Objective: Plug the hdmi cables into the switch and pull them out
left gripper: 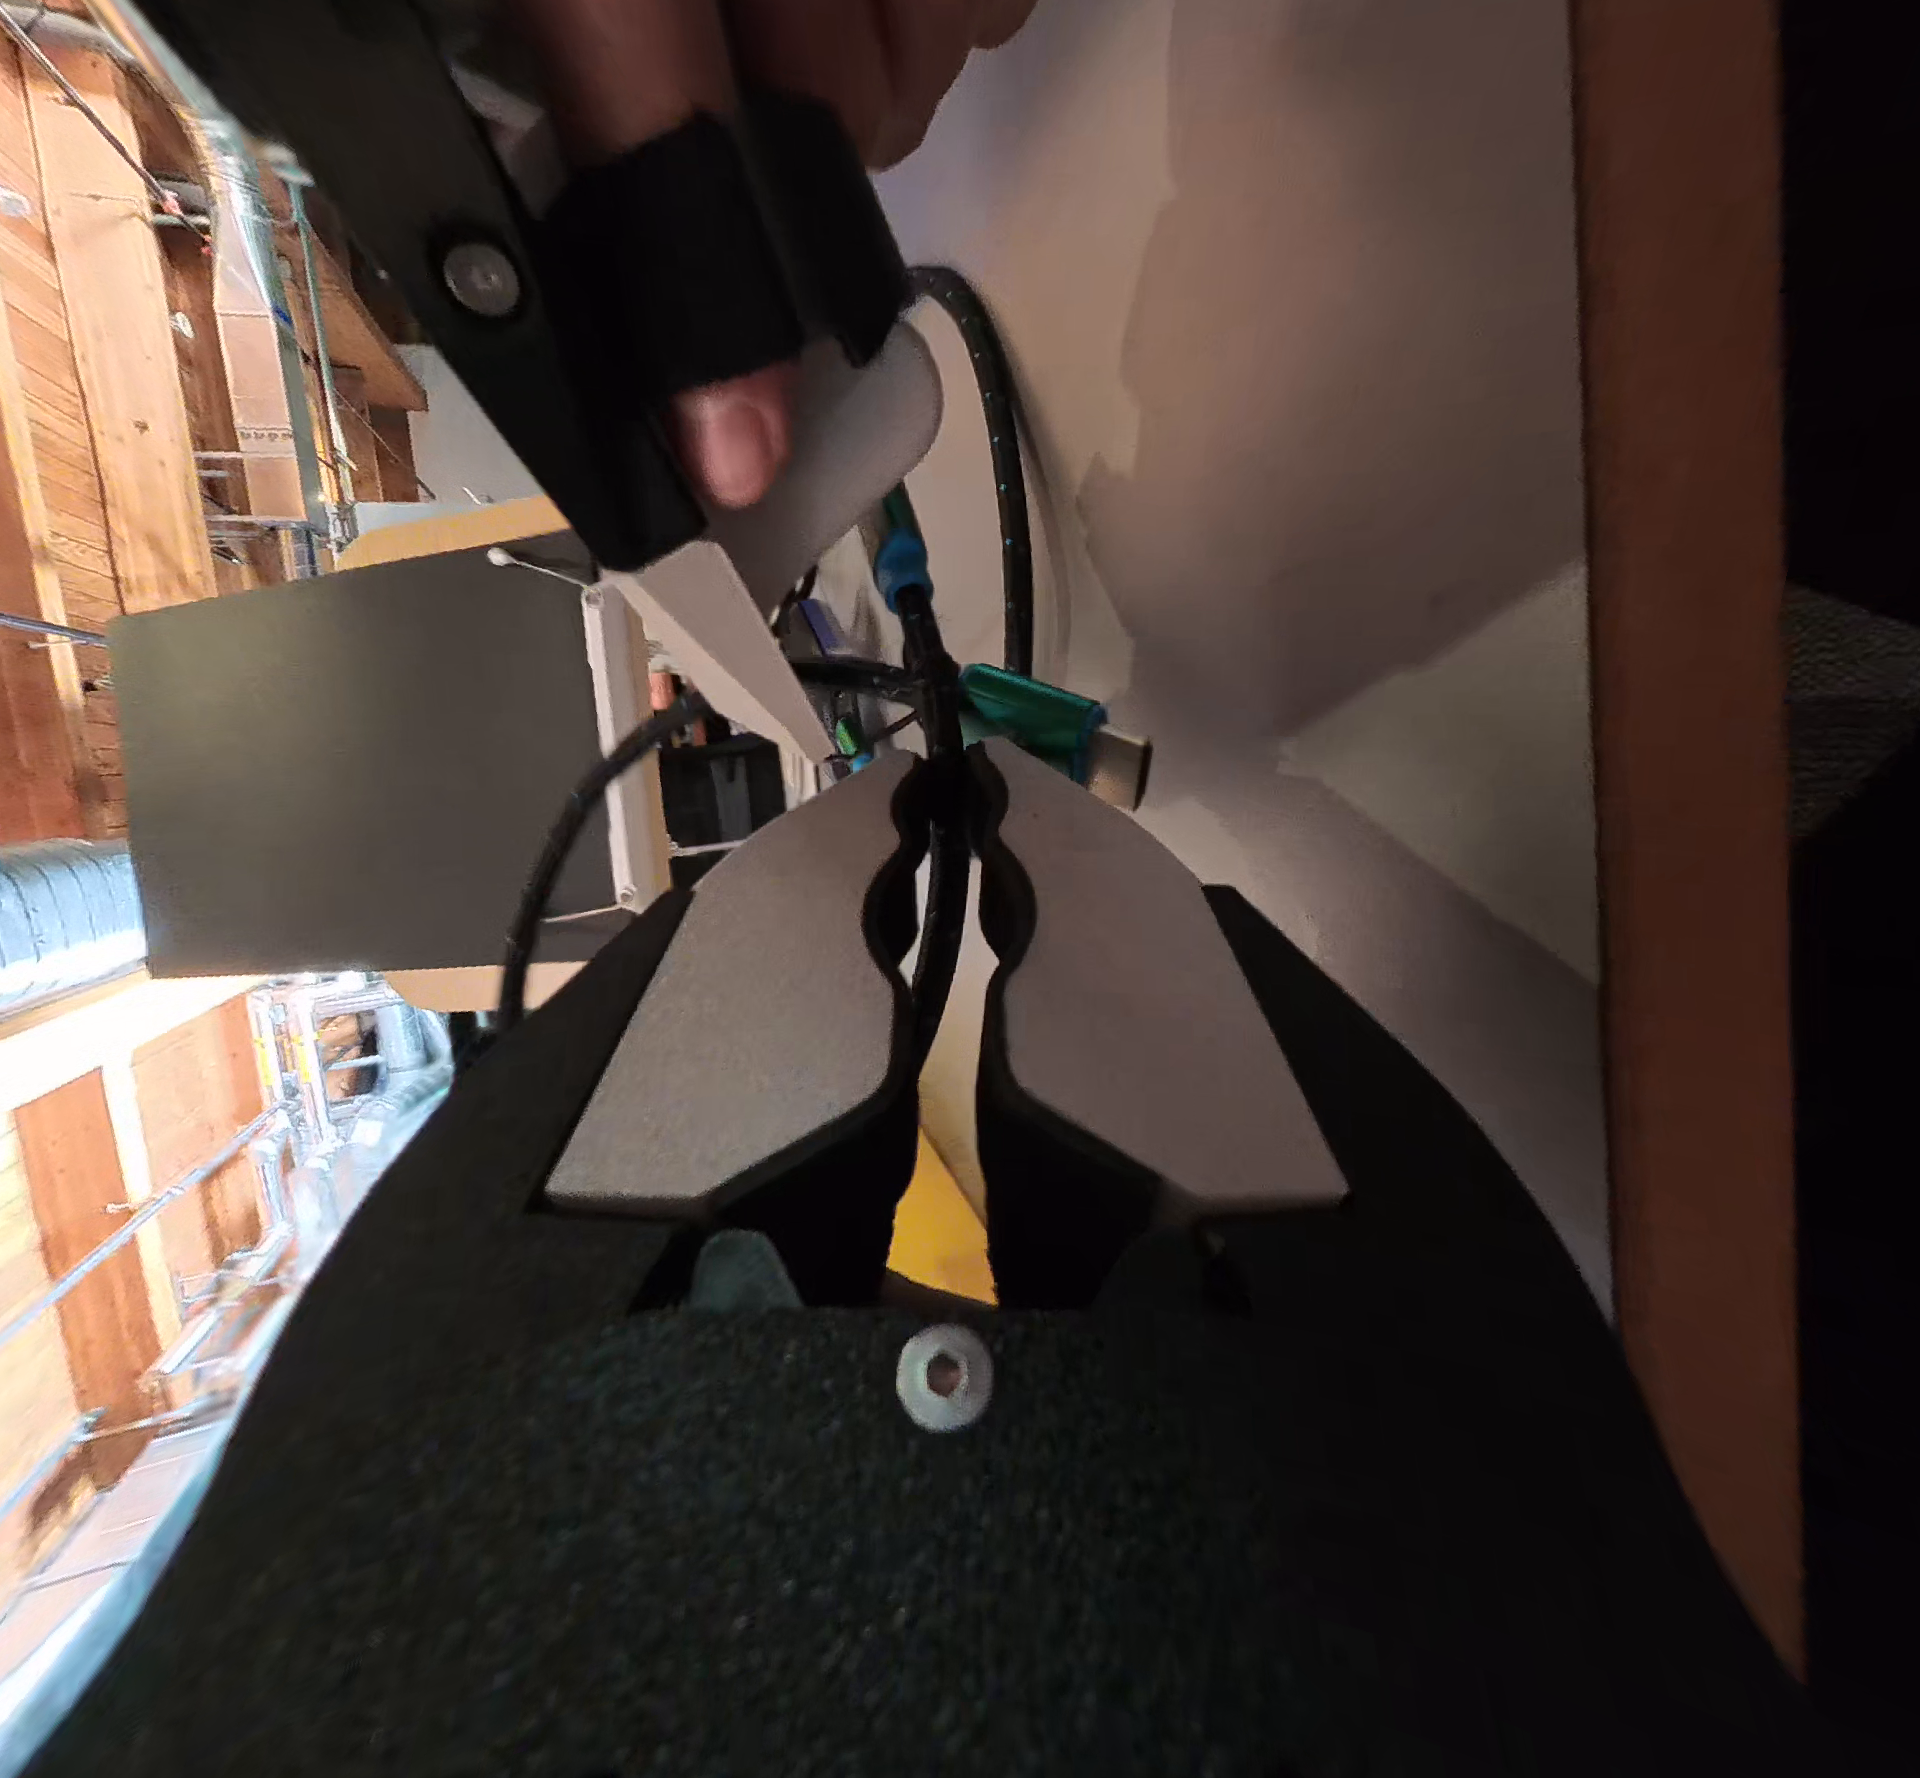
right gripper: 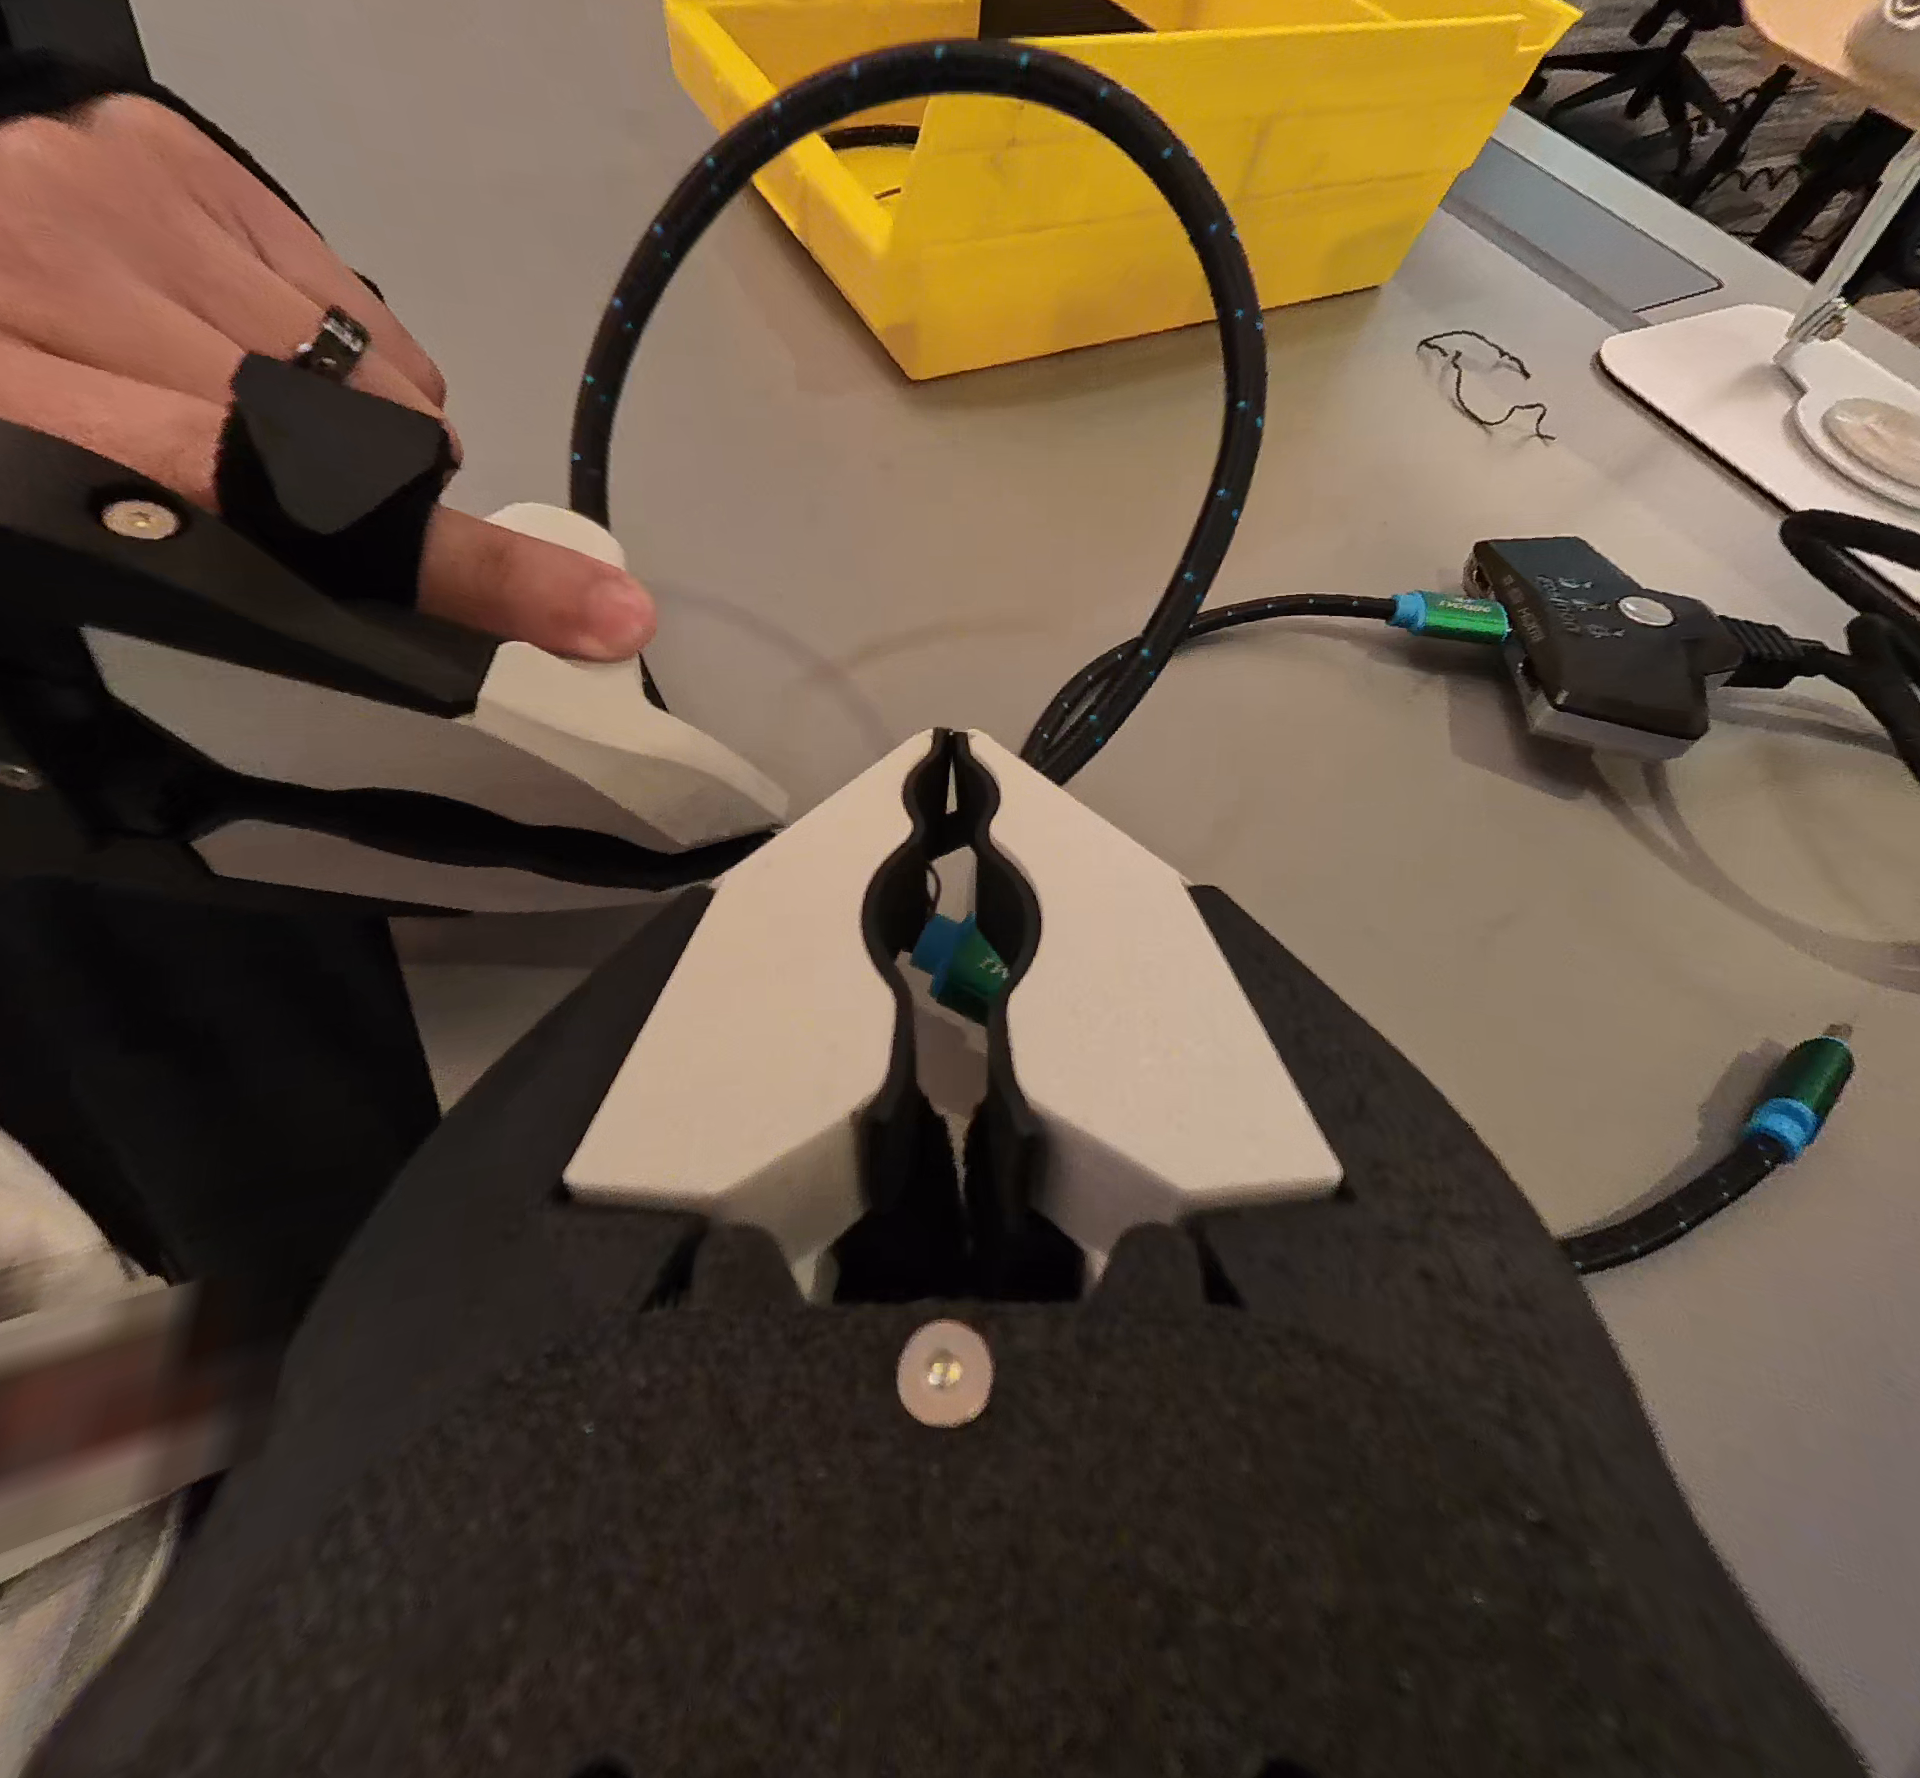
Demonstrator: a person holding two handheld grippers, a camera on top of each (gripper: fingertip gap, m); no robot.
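Note:
My left gripper (left gripper: 948, 772) is shut on a black braided HDMI cable (left gripper: 940, 897), just behind its green plug (left gripper: 1039, 726) with a bare metal tip. That cable arcs up in a tall loop (right gripper: 935, 66) in the right wrist view. My right gripper (right gripper: 951, 752) is shut, its tips beside the left gripper (right gripper: 743, 845); the green plug (right gripper: 961, 965) shows below through its finger gap. The black switch (right gripper: 1600, 648) lies on the grey table (right gripper: 1247, 897) to the right, with one green plug (right gripper: 1449, 616) in it.
A second loose cable with a green plug (right gripper: 1813, 1079) lies at the right front. A yellow bin (right gripper: 1091, 253) stands behind the loop. A white stand base (right gripper: 1714, 398) and a scrap of black thread (right gripper: 1486, 378) lie at the right. A hand (right gripper: 156, 274) holds the left gripper. Both grippers' tips are close together, under 4 cm apart.

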